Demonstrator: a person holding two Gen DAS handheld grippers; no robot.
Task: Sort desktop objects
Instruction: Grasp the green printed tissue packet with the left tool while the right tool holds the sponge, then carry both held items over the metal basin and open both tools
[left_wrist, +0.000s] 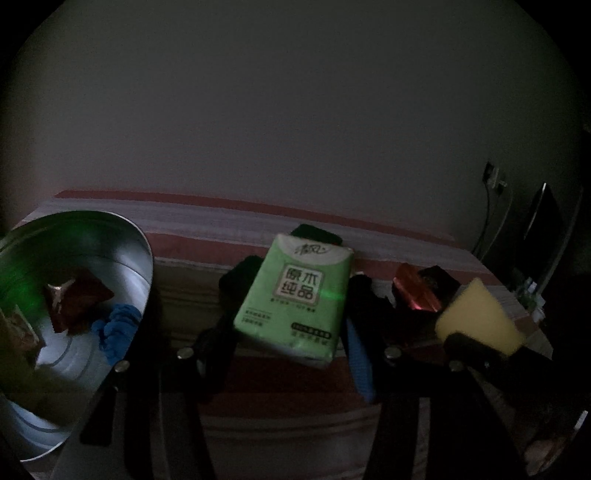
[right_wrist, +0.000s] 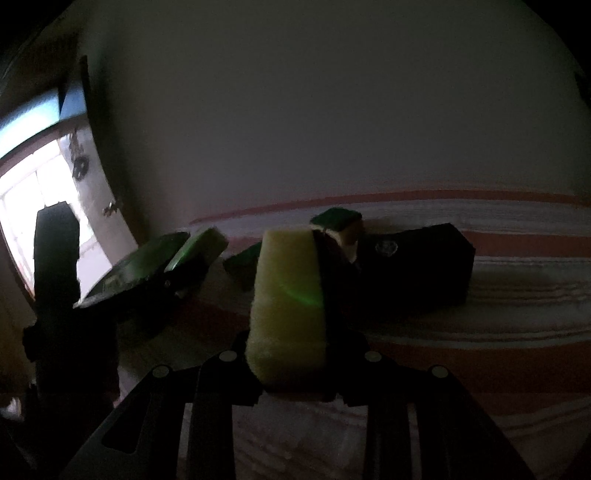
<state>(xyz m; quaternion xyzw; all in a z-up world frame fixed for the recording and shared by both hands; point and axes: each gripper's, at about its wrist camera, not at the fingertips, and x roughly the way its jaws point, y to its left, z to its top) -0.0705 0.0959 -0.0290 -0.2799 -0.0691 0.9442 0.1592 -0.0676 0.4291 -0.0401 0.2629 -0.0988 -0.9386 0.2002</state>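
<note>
My left gripper (left_wrist: 291, 306) is shut on a green tissue pack (left_wrist: 295, 295) and holds it above the striped tablecloth (left_wrist: 295, 380). To its left stands a metal bowl (left_wrist: 136, 258) holding a red wrapper (left_wrist: 79, 302) and a blue cloth (left_wrist: 116, 328). My right gripper (right_wrist: 291, 314) is shut on a yellow sponge (right_wrist: 288, 302); the sponge also shows at the right of the left wrist view (left_wrist: 476, 317). The left gripper with the tissue pack (right_wrist: 147, 262) shows at the left of the right wrist view.
A black box (right_wrist: 417, 266) lies on the cloth behind the sponge, with a green-topped sponge (right_wrist: 338, 219) beside it. A red shiny packet (left_wrist: 417, 291) and a dark object (left_wrist: 437, 278) lie at the right. A wall rises behind the table. A bright window (right_wrist: 40, 184) is at the far left.
</note>
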